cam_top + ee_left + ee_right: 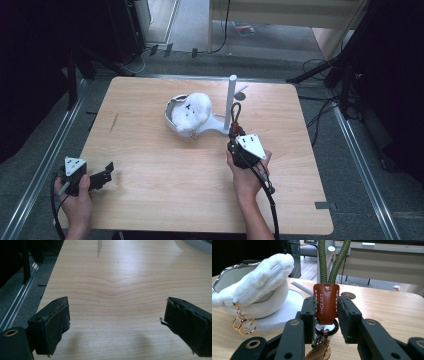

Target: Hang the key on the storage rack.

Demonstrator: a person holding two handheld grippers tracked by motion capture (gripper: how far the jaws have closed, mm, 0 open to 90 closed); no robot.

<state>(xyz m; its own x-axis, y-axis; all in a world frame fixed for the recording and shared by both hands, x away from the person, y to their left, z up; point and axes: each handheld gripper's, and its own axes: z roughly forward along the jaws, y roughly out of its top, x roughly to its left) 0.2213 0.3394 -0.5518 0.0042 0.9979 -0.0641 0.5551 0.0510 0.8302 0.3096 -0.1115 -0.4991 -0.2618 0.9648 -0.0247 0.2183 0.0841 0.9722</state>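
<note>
The right gripper (234,134) pinches a keychain strap made of an olive-green braided cord loop (333,260) joined by a stitched brown leather tab (326,302). In the right gripper view the two black jaws press on either side of the leather tab, and the cord loop rises straight up above them. Below the tab hang a dark metal ring and clasp (322,336), with a tan leather piece at the bottom edge of that view. In the high view the person's right hand (247,172) holds this gripper just right of the middle of the light wooden table (150,165), and the cord loop shows as a dark loop (235,114) next to a white upright post (231,97).

The post stands on a flat white base (215,125) that also carries a white bowl-shaped dish with a metallic rim (227,275). A white fluffy pouch (195,107) lies in the dish, and from its zipper end a cluster of gold rings (244,323) hangs over the dish's side down to the table.

The left gripper (102,175) rests low near the table's left front corner, well apart from the stand, held by the left hand (77,197). In the left gripper view its jaws are spread wide over bare wood with nothing between them.
</note>
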